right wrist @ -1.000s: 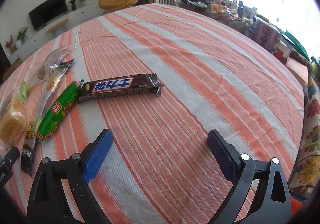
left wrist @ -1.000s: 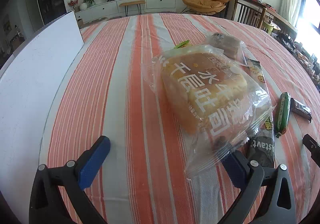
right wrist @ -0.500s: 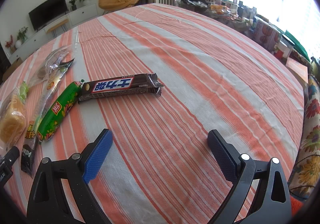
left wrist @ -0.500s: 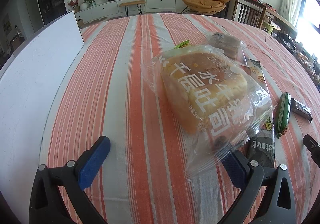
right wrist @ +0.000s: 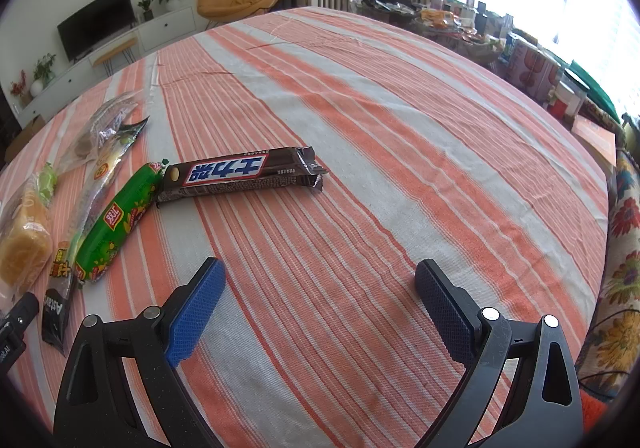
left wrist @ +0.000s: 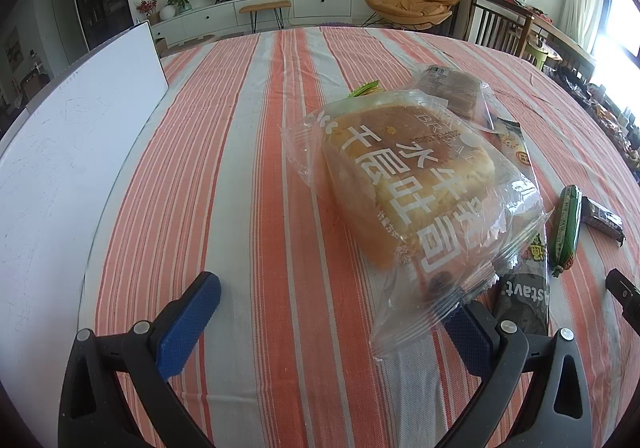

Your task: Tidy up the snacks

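1. Left gripper [left wrist: 332, 312]: fingers spread wide and holding nothing; it hovers low over the striped tablecloth [left wrist: 224, 176]; the sealed corner of the bread bag [left wrist: 412, 192] lies over the tip of its right-hand blue pad [left wrist: 468, 340]; whether the two touch cannot be told.
2. Right gripper [right wrist: 320, 292]: fingers spread wide and holding nothing; only bare cloth lies between the pads.
3. Bread bag: clear wrapper with white lettering; it lies in the middle of the table, partly on top of a long dark packet [left wrist: 520, 288].
4. Small clear bag [left wrist: 456, 88] with a brown item inside: just beyond the bread bag, toward the far edge of the table.
5. Green sausage stick [right wrist: 116, 220]: beside the dark packet on its right; its far tip touches or nearly touches the chocolate bar [right wrist: 240, 176].
6. Chocolate bar: brown wrapper; ahead and left of the right gripper, well apart from its pads.
7. White board [left wrist: 60, 168]: along the left edge of the table.
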Motion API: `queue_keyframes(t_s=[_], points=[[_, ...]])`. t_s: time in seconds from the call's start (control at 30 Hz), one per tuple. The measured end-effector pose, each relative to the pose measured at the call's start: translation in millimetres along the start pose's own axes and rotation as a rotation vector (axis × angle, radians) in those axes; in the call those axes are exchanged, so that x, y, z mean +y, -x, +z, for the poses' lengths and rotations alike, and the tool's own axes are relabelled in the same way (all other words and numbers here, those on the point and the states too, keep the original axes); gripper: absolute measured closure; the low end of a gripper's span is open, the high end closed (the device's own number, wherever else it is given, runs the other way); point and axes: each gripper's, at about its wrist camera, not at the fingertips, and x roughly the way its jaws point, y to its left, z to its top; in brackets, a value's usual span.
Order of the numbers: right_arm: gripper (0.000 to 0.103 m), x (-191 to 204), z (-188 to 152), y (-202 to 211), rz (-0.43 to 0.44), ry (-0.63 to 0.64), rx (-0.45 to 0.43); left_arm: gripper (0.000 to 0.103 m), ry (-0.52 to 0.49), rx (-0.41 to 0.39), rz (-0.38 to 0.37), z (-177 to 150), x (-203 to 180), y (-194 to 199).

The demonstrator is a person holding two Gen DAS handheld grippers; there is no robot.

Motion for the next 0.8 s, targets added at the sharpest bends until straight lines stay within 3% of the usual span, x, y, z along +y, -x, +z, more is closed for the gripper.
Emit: queue_keyframes(t_s=[0.8], points=[[0.005,-0.2,-0.1,0.1,0.000,0.000,0.000,0.000,0.014,-0.001,0.008,-0.1,-1.8,-2.4]])
